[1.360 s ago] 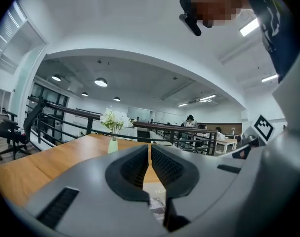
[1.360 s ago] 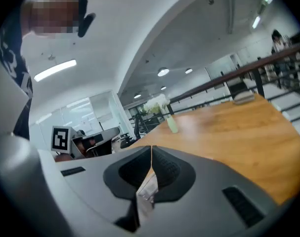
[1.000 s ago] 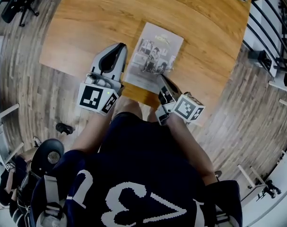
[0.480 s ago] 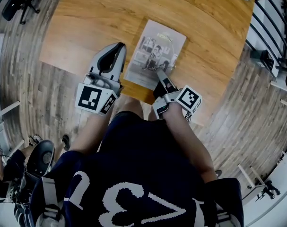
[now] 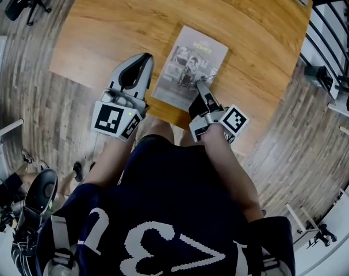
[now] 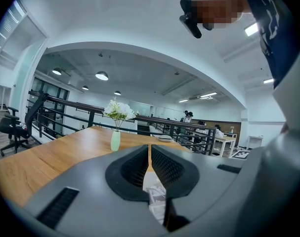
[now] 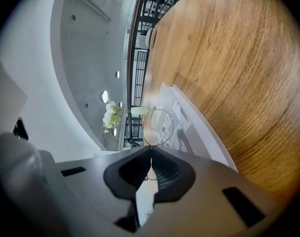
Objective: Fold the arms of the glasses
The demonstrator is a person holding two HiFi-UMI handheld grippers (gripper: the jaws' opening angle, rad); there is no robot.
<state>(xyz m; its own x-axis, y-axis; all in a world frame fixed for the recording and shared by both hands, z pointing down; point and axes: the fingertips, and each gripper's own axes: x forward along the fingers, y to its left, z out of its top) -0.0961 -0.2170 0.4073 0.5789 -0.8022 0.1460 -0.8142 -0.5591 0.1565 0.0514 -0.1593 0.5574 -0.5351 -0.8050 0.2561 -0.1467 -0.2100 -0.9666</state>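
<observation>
Grey fingers (image 7: pixel 170 171) of my right gripper (image 7: pixel 150 158) are pressed together w/ a thin wire of the glasses (image 7: pixel 157 127) caught in the seam btwn them. A hair of metal runs down into the gap, so I judge I've got the frame or one arm near its hinge; which part exactly, can't tell. One round rim stands just past the tips, straight ahead along the fingers' line. Glasses sit on a magazine (image 7: pixel 189 127), flat on the wooden bench (image 7: pixel 238 58).

Head view: right gripper (image 5: pixel 198 82) points up & slightly left onto the lower half of the magazine (image 5: pixel 191 53), tips touching the glasses (image 5: pixel 188 76). Frame is too small there to read its long axis for sure; it looks to run across the page, approx. square to my right fingers.

Left gripper (image 5: pixel 142 62) is closed too, nothing in it. Its own view shows both fingers (image 6: pixel 135 164) shut, w/ only bench & a vase (image 6: pixel 115 139) of white flowers far off. It sits just beside the magazine's left edge, apart from the glasses, pointing roughly the same way as the right.

So the right side is nearer & already on the piece. The free arm prob. lies toward the left gripper, which would have to come in sideways over the page to swing it shut. That's a guess.
</observation>
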